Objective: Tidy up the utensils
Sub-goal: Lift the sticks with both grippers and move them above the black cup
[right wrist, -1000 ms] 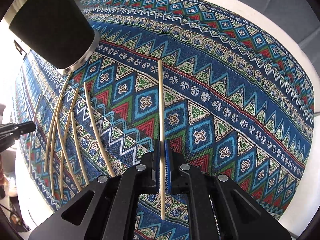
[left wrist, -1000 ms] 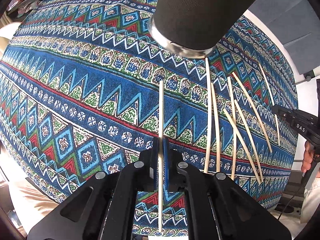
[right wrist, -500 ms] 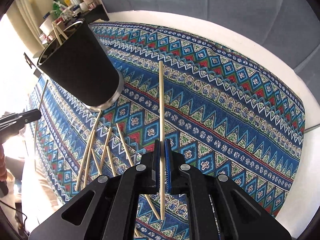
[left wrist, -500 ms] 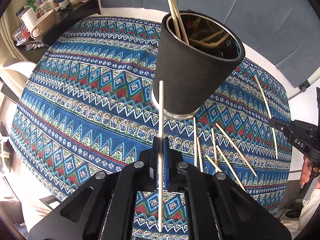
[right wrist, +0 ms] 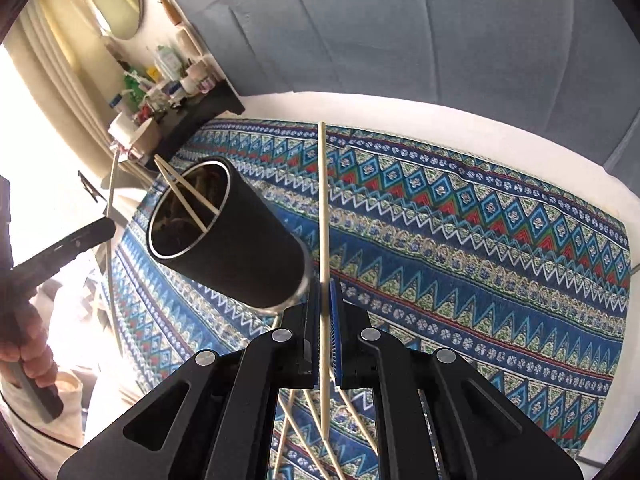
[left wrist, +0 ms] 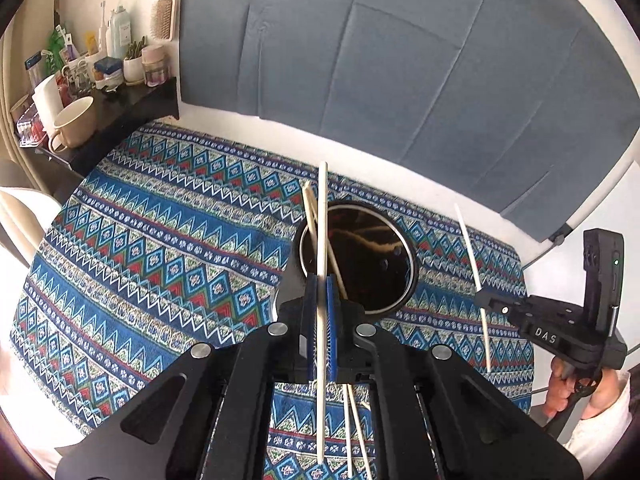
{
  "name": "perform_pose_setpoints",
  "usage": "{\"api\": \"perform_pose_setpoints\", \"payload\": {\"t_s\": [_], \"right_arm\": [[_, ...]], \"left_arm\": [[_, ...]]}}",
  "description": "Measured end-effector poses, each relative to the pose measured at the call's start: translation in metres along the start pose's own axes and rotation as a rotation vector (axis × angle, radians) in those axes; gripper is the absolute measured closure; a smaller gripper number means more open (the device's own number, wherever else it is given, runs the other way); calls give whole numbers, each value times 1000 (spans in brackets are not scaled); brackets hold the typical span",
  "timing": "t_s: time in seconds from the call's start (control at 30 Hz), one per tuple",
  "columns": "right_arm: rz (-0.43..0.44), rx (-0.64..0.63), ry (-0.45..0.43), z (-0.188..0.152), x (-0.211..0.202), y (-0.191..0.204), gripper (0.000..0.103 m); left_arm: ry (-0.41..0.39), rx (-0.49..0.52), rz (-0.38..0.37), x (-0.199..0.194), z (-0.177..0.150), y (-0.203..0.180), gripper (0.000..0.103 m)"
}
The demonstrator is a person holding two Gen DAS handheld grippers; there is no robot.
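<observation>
Chopstick (left wrist: 321, 272) clamped between left gripper (left wrist: 320, 328) jaws — sticks out past both ends, tip over black cup (left wrist: 408, 276) rim. Right gripper (right wrist: 325, 340) jaws closed on second chopstick (right wrist: 323, 216) — just beside cup's base, above patterned cloth (right wrist: 480, 232).

The chopsticks (right wrist: 323, 216) look like pale, smooth bare wood. The cup (right wrist: 236, 248) has a matt black sleeve – shiny metal rim and glossy inside. Tablecloth (left wrist: 168, 248) is woven patterned cloth, and the grippers' bodies look like matt black plastic with ribbed blue pads (right wrist: 335, 332).
</observation>
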State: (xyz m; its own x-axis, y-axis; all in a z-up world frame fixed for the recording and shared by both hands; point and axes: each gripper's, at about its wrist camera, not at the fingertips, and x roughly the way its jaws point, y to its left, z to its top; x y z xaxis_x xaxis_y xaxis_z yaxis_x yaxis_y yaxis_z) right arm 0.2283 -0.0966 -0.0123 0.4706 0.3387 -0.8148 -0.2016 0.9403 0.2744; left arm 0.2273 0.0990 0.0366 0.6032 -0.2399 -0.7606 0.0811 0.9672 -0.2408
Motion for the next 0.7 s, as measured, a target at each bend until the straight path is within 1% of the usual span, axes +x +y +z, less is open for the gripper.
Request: {"api": "perform_pose_setpoints", "payload": {"t_s": [0.07,0.17,0.33,0.6,0.7], "right_arm": [[7,-18,-17,7,1,9,98],[40,-11,-42,17,3,19,98],[77,-30,-86,35,4,33,98],[163,-18,-194,54,-3,41,98],[207,-4,-217,61,-1,46,98]], "left_arm": [[-34,-6,-38,-3,10,-1,98],[-78,-4,-68,-5,25,-1,98],[-118,3,-100,0,43,-1,98],[-206,-7,-154,2,55,-2,98],[-241,-20,-156,5,56,-1,98]]}}
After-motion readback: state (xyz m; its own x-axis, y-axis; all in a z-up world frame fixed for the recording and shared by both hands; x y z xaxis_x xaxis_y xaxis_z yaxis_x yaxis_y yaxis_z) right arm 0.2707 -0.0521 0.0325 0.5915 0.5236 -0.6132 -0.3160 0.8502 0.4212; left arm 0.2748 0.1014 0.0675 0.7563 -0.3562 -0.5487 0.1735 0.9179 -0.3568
